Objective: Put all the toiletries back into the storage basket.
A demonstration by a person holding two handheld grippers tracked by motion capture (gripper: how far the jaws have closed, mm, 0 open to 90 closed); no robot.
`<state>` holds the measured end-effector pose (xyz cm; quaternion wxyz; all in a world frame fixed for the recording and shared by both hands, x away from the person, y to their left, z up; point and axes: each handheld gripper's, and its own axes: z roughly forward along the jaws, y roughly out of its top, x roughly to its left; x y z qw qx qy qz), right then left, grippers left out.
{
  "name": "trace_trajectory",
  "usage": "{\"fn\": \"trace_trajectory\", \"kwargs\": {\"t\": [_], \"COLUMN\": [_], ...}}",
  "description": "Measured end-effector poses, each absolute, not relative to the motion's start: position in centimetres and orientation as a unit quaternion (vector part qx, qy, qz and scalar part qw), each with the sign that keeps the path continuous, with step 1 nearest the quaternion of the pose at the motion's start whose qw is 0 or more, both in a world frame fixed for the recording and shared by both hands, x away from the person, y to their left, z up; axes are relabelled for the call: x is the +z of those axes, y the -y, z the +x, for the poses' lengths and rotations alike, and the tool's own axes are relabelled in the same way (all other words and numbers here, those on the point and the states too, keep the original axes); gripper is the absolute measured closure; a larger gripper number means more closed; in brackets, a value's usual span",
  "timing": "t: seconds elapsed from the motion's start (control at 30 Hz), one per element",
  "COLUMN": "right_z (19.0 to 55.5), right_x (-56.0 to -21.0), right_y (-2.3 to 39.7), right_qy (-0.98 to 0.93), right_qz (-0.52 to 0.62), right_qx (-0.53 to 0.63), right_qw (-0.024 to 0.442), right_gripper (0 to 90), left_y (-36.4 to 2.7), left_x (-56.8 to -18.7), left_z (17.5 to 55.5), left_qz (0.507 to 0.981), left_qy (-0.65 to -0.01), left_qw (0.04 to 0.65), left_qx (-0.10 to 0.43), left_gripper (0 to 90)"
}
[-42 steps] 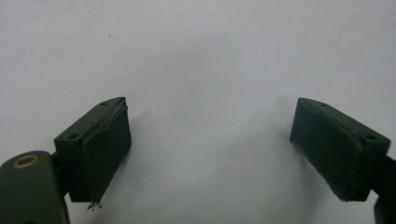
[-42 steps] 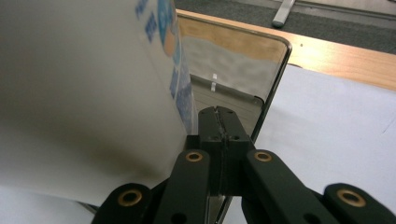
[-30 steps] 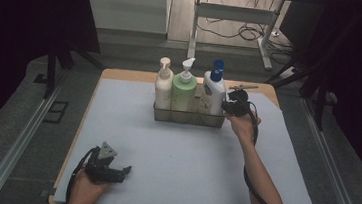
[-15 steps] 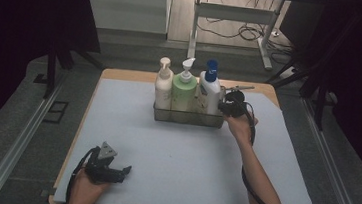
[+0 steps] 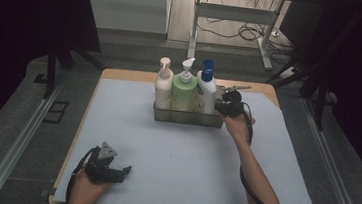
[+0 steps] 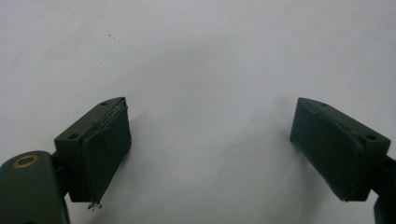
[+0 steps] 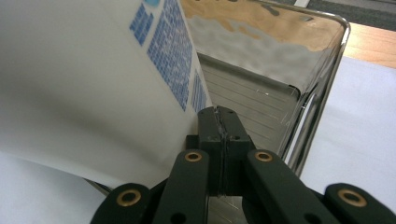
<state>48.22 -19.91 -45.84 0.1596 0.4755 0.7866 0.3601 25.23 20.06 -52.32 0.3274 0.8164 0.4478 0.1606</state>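
A shiny metal tray point(image 5: 187, 118) at the back of the mat holds three pump bottles: a cream one point(image 5: 163, 88), a green one point(image 5: 184, 93) and a white one with a blue cap point(image 5: 206, 92). My right gripper point(image 5: 219, 107) is at the tray's right end, shut with nothing between its jaws. In the right gripper view its closed tips point(image 7: 218, 113) lie inside the tray point(image 7: 323, 84), against the side of the white bottle point(image 7: 84, 79) with blue print. My left gripper point(image 5: 123, 170) rests open at the near left of the mat; its jaws point(image 6: 210, 144) stand wide over bare mat.
The pale blue mat point(image 5: 178, 157) covers a wooden table point(image 5: 121, 74). A stretch of bare mat lies between the tray and the front edge. Metal rails point(image 5: 19, 141) run along both sides of the table. A desk frame and cables point(image 5: 236, 32) stand behind it.
The blue-capped bottle has shifted left toward the green one, with the right gripper following it a little to the left. The left gripper has stayed put.
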Motion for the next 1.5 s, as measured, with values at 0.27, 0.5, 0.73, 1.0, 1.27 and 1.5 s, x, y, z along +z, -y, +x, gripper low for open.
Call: {"fn": "trace_trajectory", "kwargs": {"t": [0.27,0.5,0.73,1.0,1.27,1.5], "right_z": [48.2,48.0,47.9,47.7,47.1,46.6], "right_x": [-46.0,-46.1,-46.0,-45.6,-45.4,-45.2], "right_y": [19.6,18.8,18.6,18.6,18.7,18.6], "right_qy": [-0.789,-0.795,-0.796,-0.795,-0.797,-0.802], "right_qz": [0.473,0.465,0.463,0.462,0.454,0.446], "right_qx": [0.363,0.361,0.362,0.366,0.371,0.371], "right_qw": [0.149,0.145,0.143,0.143,0.144,0.142], "right_gripper": [89.0,88.9,89.2,89.4,89.4,89.3], "left_y": [-20.1,-20.1,-20.1,-20.1,-20.1,-20.1], "left_x": [-52.3,-52.3,-52.3,-52.3,-52.3,-52.3], "left_z": [25.2,25.2,25.2,25.2,25.2,25.2], "left_qz": [0.816,0.816,0.816,0.816,0.816,0.816], "left_qy": [-0.448,-0.448,-0.448,-0.448,-0.448,-0.448], "left_qw": [0.327,0.327,0.327,0.327,0.327,0.327], "left_qx": [0.161,0.161,0.161,0.161,0.161,0.161], "left_gripper": [12.1,12.2,12.2,12.1,12.1,12.2]}}
